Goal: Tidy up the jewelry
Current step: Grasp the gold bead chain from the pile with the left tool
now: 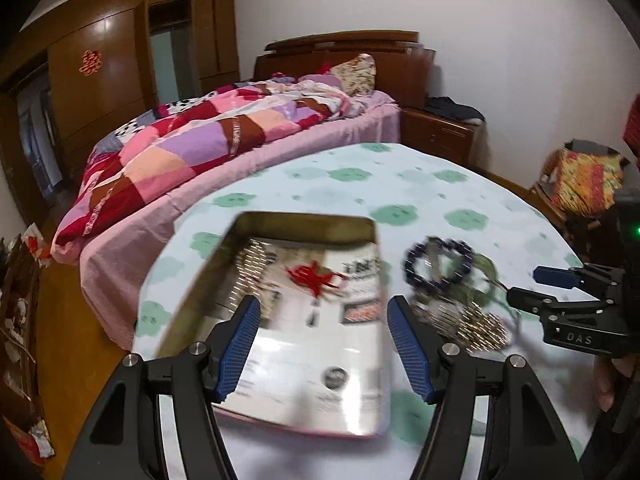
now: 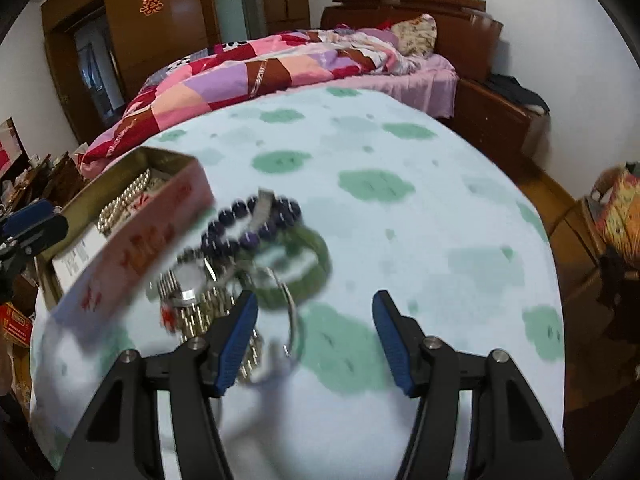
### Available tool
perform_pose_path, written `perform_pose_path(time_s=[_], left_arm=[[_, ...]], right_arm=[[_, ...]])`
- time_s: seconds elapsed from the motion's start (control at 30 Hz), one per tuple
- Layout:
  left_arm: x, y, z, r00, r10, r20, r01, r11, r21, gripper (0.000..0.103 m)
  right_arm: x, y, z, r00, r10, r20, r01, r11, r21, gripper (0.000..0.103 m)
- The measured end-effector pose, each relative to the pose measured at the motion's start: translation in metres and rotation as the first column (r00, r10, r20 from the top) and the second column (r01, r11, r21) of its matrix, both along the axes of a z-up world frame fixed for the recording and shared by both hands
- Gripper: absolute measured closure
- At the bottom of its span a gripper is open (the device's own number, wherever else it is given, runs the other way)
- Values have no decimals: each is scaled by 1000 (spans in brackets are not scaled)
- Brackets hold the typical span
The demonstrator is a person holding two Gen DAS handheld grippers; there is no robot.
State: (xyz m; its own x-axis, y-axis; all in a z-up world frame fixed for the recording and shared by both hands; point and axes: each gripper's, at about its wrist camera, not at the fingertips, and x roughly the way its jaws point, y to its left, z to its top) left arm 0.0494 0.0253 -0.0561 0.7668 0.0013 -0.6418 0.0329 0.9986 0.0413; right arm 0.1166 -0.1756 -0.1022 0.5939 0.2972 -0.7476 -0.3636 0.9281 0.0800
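Note:
An open metal tin [image 1: 304,218] lies on the table with a printed sheet and a pale bead strand [image 1: 250,268] inside. My left gripper [image 1: 323,300] hangs open over the tin, with nothing between its pads. Right of the tin lies a jewelry pile: a dark purple bead bracelet [image 2: 224,232], a green bangle [image 2: 316,264], a silver watch [image 2: 188,280], a gold bead strand [image 2: 208,312] and a thin silver bangle [image 2: 294,320]. My right gripper [image 2: 316,295] is open and empty; its left finger is over the pile's near edge. The pink-sided tin [image 2: 140,248] shows blurred at left.
The round table wears a white cloth with green patches [image 2: 400,200]. Behind it is a bed with a patchwork quilt [image 1: 192,148], a wooden nightstand [image 1: 440,132] and a wardrobe [image 1: 100,80]. A colourful bag [image 1: 584,180] sits at the right, and clutter lines the floor at the left.

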Motion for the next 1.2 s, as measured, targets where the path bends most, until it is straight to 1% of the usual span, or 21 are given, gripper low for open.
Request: perform_pose_path(time_s=[0.13,0.23,0.3,0.47,0.5,0.53,0.57,0.6,0.77,0.87,0.93,1.07,1.13,1.2], left_arm=[[-11,-21,0,999,-50,0,50,999,13,37],[-16,-36,-5,996,-90,-12,90,996,17,37],[-17,-45,-10,993,-115,-25,115,993,25,37],[-17,-58,-18,990,-136,-44,138,990,36,37],[-18,-58,-18,990,-137,-44,138,990,33,37],[-19,-58,-19,989,-139,-44,141,990,32,37],[-19,-60,-19,988,-146,-46,148,989,33,37],[-20,-62,-20,988,-150,-48,151,988,33,37],[-21,-69,-27,982,-174,-71,177,984,29,37],[-21,-74,-30,980,-184,-79,187,982,35,37],[-21,-75,-31,979,-189,-82,193,980,42,37],[-15,-79,-31,976,-201,-81,204,978,40,37],[-9,-81,-29,973,-217,-78,219,976,16,37],[-3,-86,-28,969,-234,-79,236,972,14,37]], right_arm=[[-7,-5,-8,1000,5,-19,-5,1000,16,41],[-4,-5,-13,1000,13,-27,-13,1000,20,50],[0,-3,-17,999,19,-39,-19,1000,15,60],[3,2,-21,999,30,-39,-31,999,-11,64],[3,3,-22,999,34,-34,-35,999,-24,67],[3,4,-22,999,40,-32,-41,999,-31,73],[3,4,-22,998,50,-32,-50,998,-26,92],[2,3,-23,998,55,-32,-56,998,-18,95],[-3,-14,-19,1000,15,-1,-15,997,71,95],[-5,-23,-16,999,-31,24,28,993,117,95],[-6,-24,-14,998,-55,29,52,992,111,95],[-6,-13,-13,999,-32,28,30,998,57,95],[-4,-16,-13,999,-34,20,33,997,72,95],[-3,-22,-14,999,-45,8,44,995,94,95]])
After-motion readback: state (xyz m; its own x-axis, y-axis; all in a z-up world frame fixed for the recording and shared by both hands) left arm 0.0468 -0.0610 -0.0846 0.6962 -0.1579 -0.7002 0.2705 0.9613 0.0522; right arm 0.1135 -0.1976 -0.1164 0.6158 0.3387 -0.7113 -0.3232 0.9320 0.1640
